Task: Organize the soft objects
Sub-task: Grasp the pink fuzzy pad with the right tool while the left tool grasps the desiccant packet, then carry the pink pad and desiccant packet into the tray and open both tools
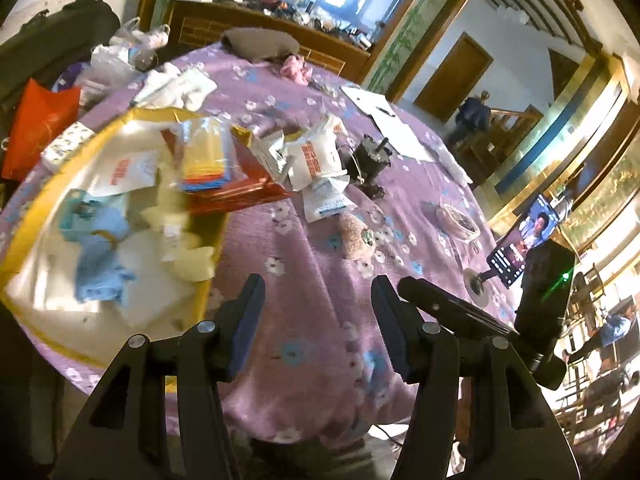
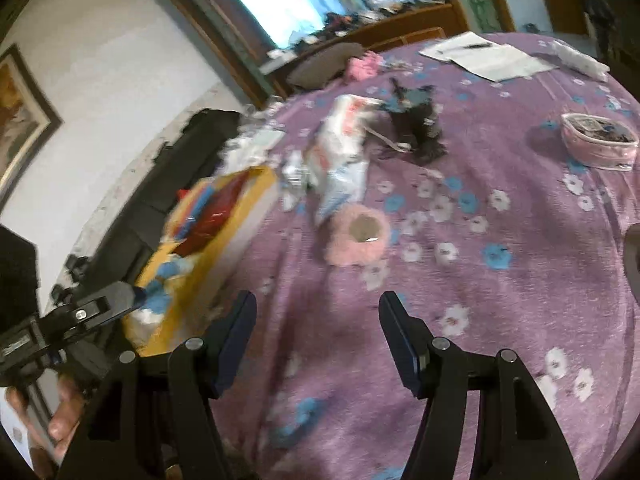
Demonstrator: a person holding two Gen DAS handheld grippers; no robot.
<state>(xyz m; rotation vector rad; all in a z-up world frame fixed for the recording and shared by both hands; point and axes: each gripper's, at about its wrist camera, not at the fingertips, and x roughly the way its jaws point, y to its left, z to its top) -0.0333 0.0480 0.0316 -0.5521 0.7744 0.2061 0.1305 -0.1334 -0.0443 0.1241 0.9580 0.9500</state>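
"Are both sets of fingers holding anything?"

"No. The left gripper (image 1: 316, 312) is spread wide with nothing in it, and so is the right gripper (image 2: 318, 332)."

"Where are the soft things?"

"Some sit in the yellow box (image 1: 28, 232) already, like the blue cloth (image 1: 100, 248). A fluffy pink toy (image 2: 357, 235) still lies on the purple table (image 2: 500, 320), just beside the box, near the white packets (image 2: 340, 148)."

"So what now?"

"I think they are between things, picking the next one. Next, one gripper should reach over the pink toy, squeeze it gently, and carry it to the box."
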